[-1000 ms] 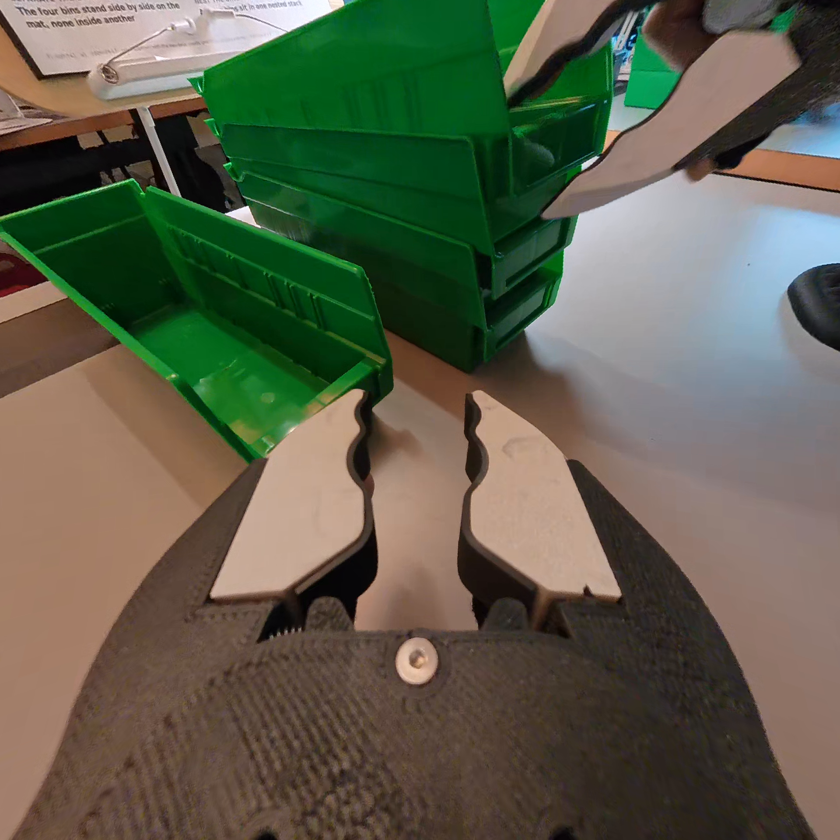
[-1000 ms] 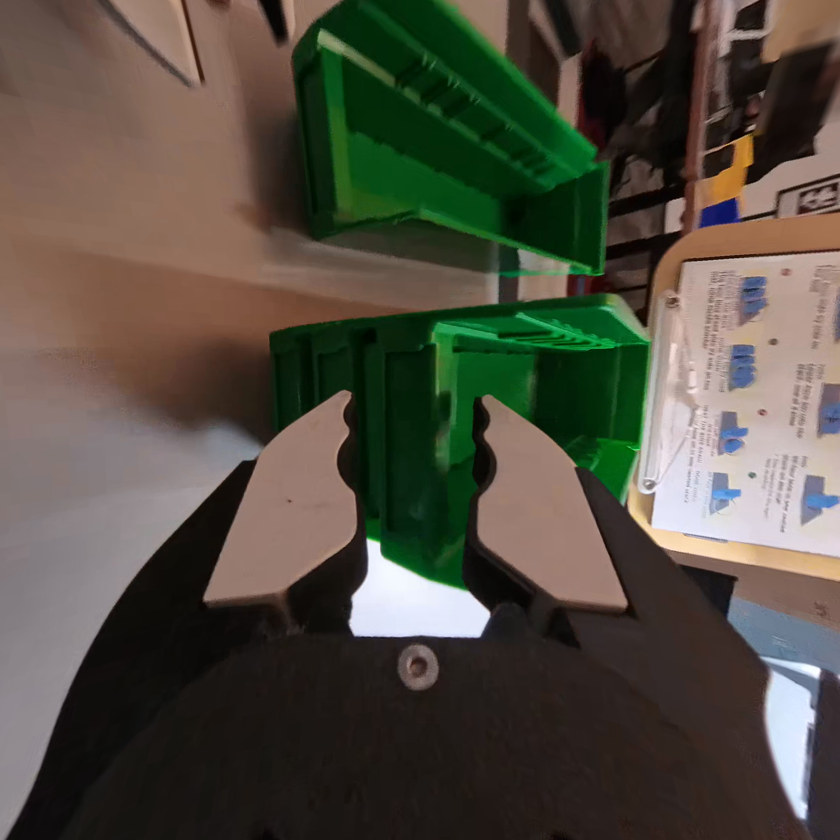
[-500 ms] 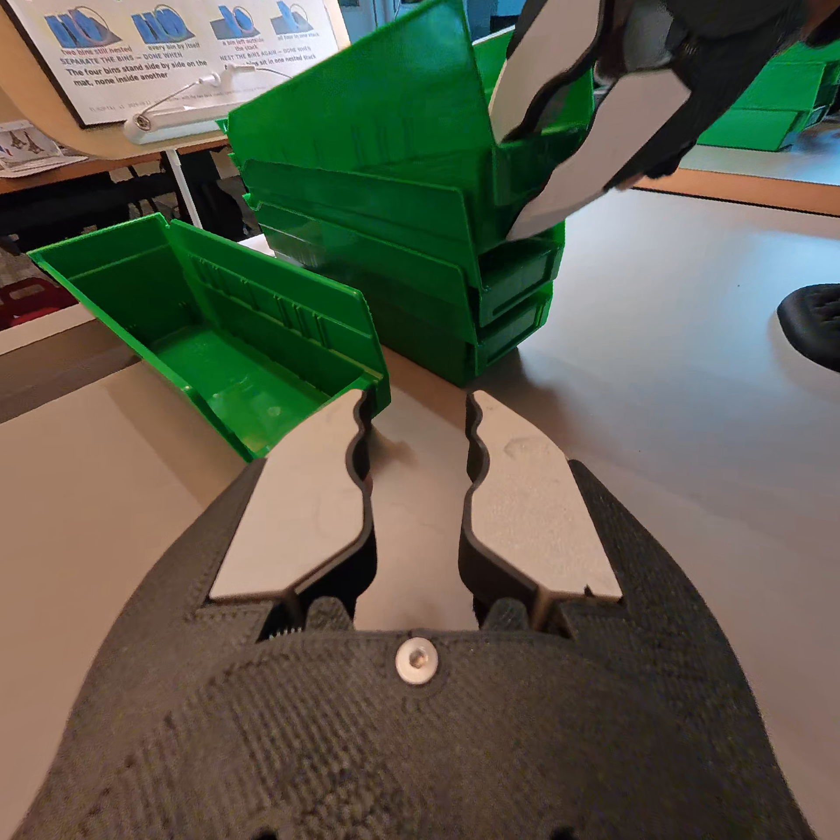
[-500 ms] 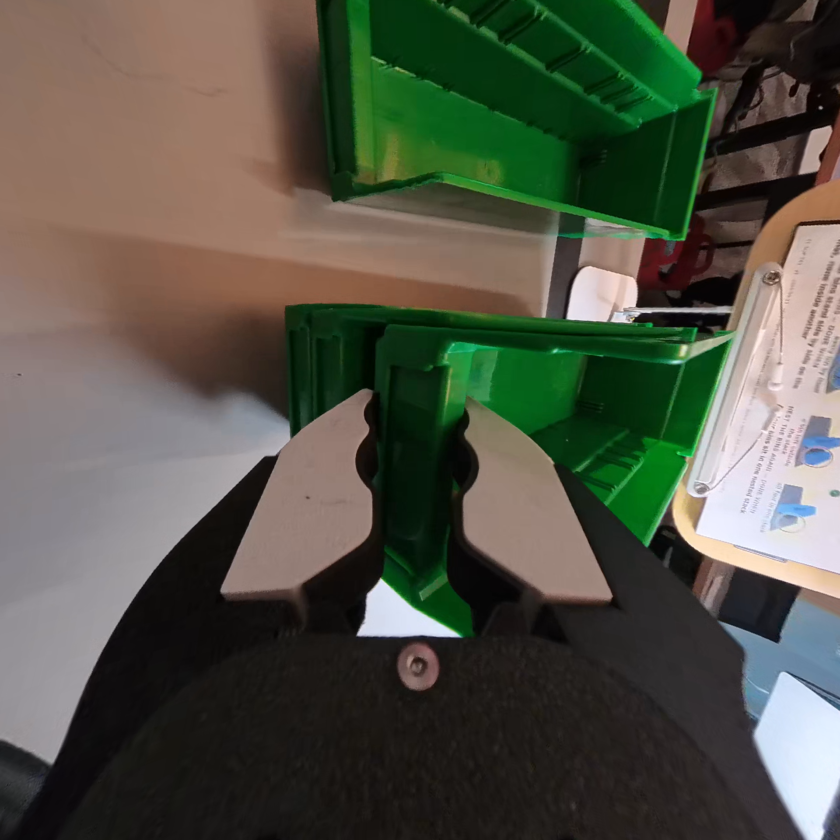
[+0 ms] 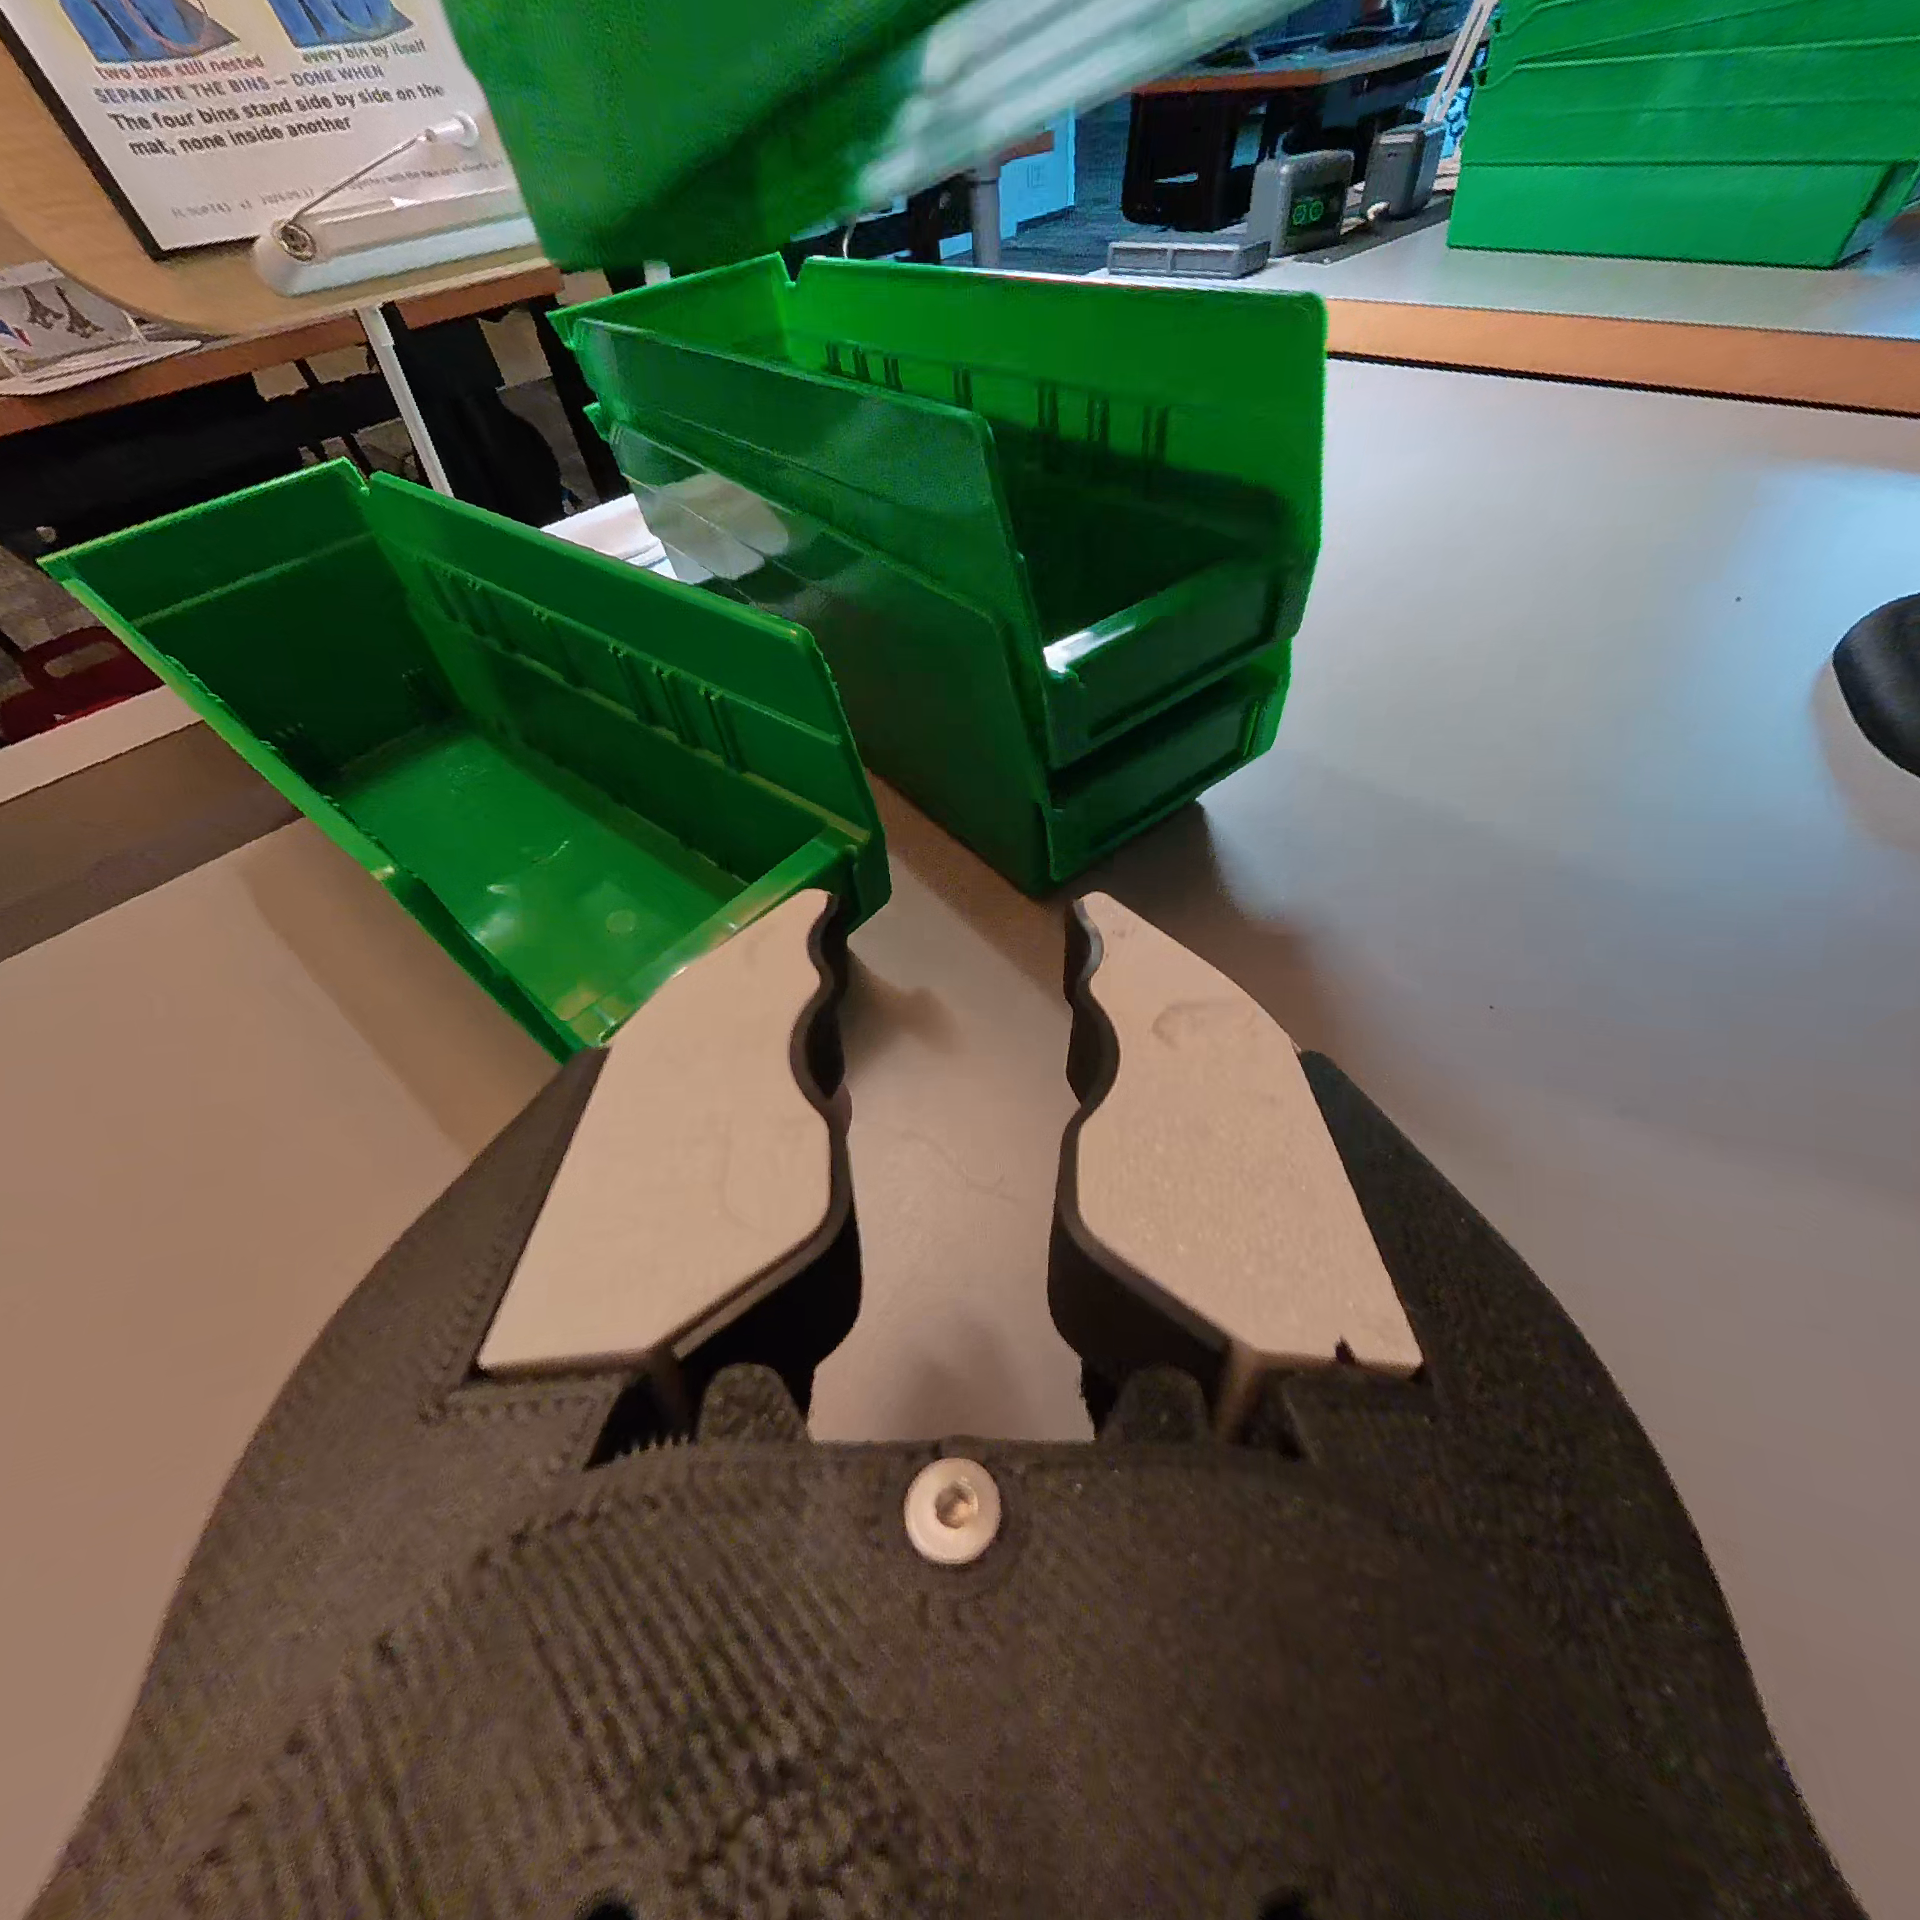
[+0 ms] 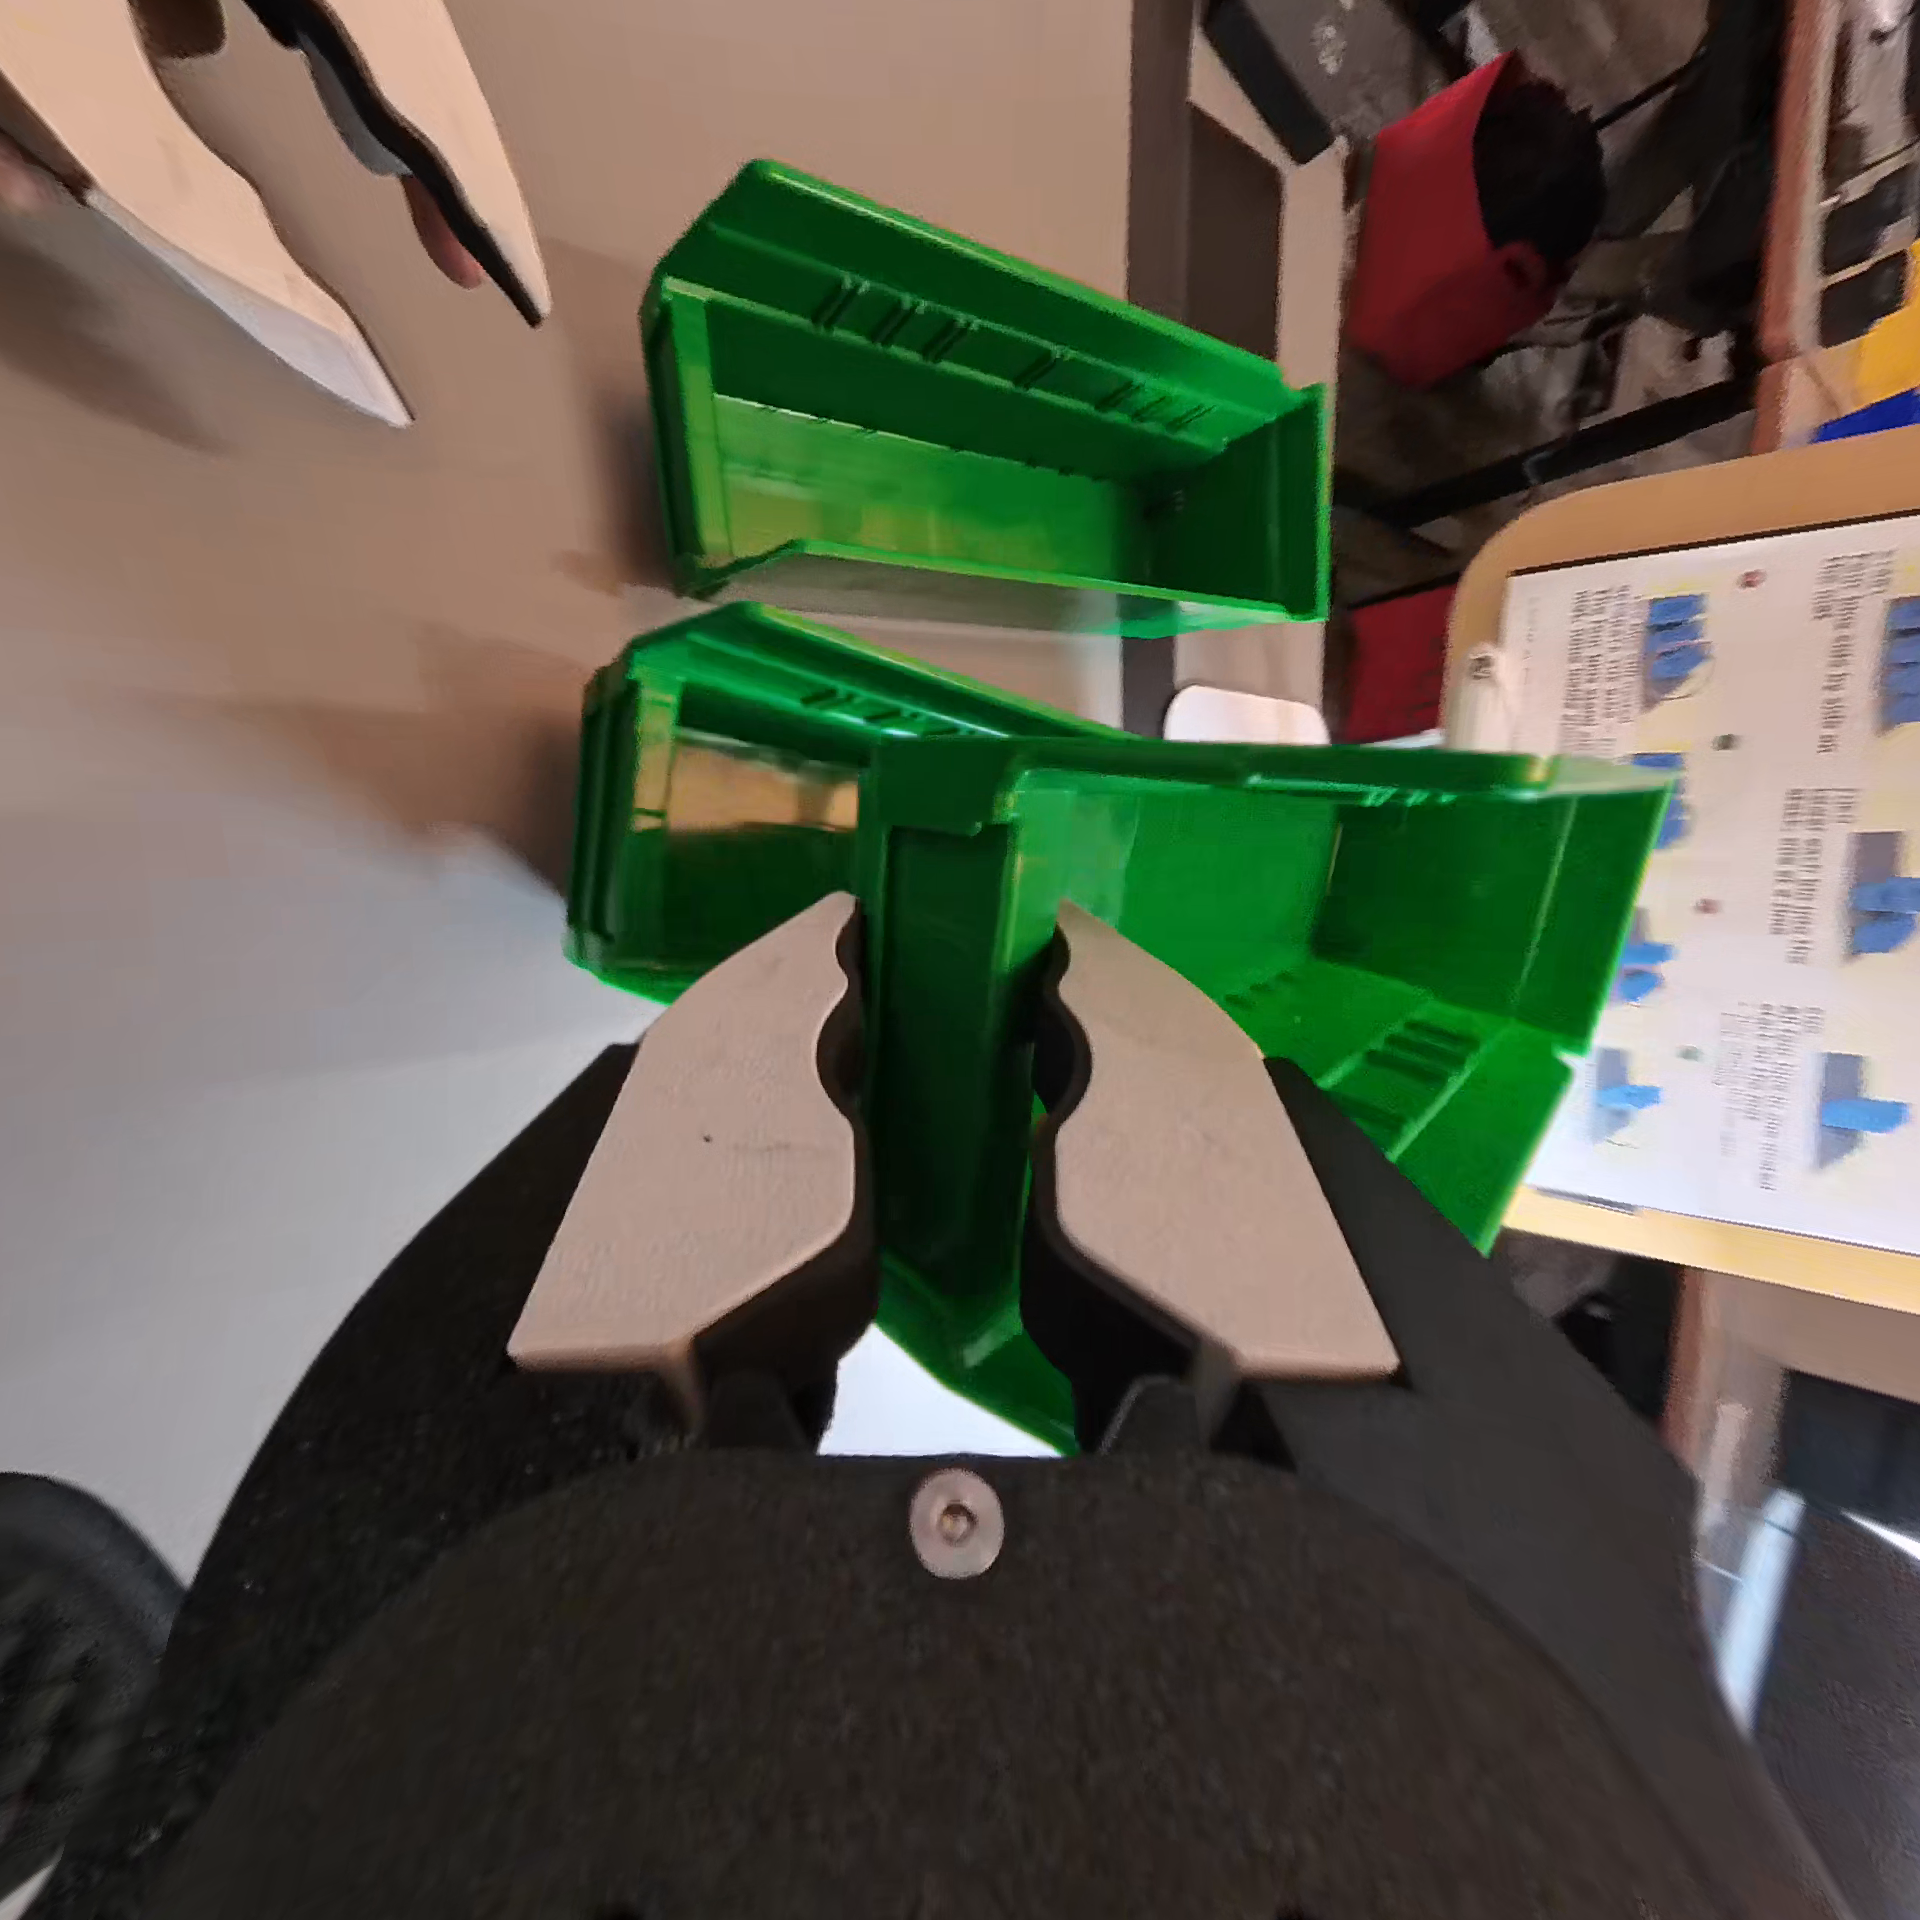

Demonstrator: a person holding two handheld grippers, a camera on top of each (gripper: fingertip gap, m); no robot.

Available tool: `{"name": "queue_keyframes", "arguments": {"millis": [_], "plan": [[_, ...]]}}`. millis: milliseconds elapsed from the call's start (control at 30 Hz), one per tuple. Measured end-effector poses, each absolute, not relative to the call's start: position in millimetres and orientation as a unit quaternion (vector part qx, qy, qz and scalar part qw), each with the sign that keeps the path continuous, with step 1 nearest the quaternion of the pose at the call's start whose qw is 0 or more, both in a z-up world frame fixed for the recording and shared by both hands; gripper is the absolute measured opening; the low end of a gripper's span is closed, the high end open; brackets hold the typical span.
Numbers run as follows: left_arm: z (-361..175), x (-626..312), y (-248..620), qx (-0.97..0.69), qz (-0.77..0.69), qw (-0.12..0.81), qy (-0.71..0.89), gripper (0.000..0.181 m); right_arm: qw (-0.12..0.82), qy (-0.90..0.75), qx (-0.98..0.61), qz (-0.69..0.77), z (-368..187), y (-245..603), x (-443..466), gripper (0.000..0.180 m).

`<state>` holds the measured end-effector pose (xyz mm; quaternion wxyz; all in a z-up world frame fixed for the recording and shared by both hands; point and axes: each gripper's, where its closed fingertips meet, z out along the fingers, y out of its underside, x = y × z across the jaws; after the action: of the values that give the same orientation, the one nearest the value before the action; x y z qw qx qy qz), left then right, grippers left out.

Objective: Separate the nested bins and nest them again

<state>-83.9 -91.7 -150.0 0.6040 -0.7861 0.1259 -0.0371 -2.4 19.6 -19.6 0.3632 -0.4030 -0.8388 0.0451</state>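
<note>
Right wrist view | right tongs (image 6: 951, 940) clamp glossy green bin (image 6: 1299, 914) by its front lip | left tongs (image 5: 948, 914) parted, empty

Printed writing on one clipboard sheet

A white instruction sheet (image 5: 260, 114) with blue bin drawings and lines of print is sitting clipped to a wooden clipboard (image 6: 1538, 1247); the green bins are showing no readable writing.

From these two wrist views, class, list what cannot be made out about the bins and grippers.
- Lifted bin: left wrist view, motion-blurred and cut by the top edge.
- Right gripper: unseen in the left wrist view.
- Nested stack: two fronts show; any more are hidden inside.
- Left gripper: right wrist view, cut by the top edge.
</note>
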Motion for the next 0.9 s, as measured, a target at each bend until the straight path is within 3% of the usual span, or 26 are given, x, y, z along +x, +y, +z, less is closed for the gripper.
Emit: {"name": "queue_keyframes", "arguments": {"millis": [167,333,900], "plan": [[-147.4,-87.2,-92.1,-0.783,-0.028,0.609,0.121,0.04,0.391,-0.828,-0.4,0.029,13.9,22.4,13.5,0.029],[-144.4,-94.6,-91.2,-0.78,-0.011,0.616,0.107,0.041,0.405,-0.817,-0.41,-0.023,9.2,43.0,51.8,0.029],[-157.3,-95.9,-85.7,-0.792,0.008,0.601,0.105,0.042,0.333,-0.821,-0.452,-0.102,-171.3,135.9,165.1,0.029]]}}
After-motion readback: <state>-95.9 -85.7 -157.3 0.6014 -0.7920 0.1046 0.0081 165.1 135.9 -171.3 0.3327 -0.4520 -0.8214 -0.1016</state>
